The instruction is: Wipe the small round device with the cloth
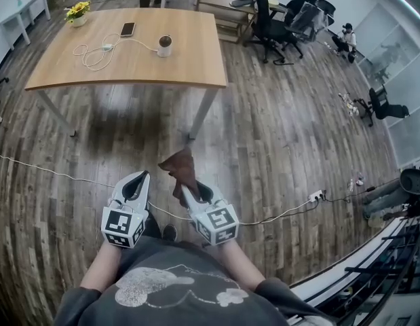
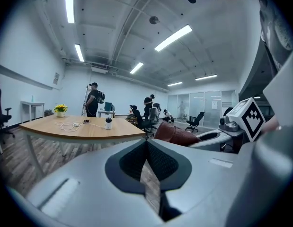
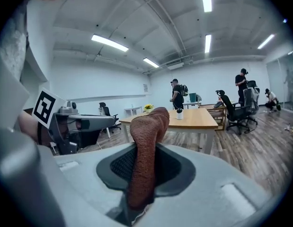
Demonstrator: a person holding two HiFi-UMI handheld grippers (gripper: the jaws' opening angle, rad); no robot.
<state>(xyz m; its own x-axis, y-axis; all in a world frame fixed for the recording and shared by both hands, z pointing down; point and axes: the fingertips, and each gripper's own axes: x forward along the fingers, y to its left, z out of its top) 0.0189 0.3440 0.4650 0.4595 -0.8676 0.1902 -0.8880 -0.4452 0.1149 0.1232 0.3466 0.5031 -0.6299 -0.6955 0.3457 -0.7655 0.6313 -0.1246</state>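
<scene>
The small round device, white with a dark top, stands on the wooden table far ahead of me; it also shows small in the left gripper view and in the right gripper view. My right gripper is shut on a brown cloth, which sticks up from between its jaws. To its left, my left gripper is shut with nothing in it. Both are held low over the wood floor, well short of the table. The cloth shows at the right of the left gripper view.
On the table lie a phone, a coiled white cable and a pot of yellow flowers. A cord crosses the floor to a power strip. Office chairs and people are behind the table.
</scene>
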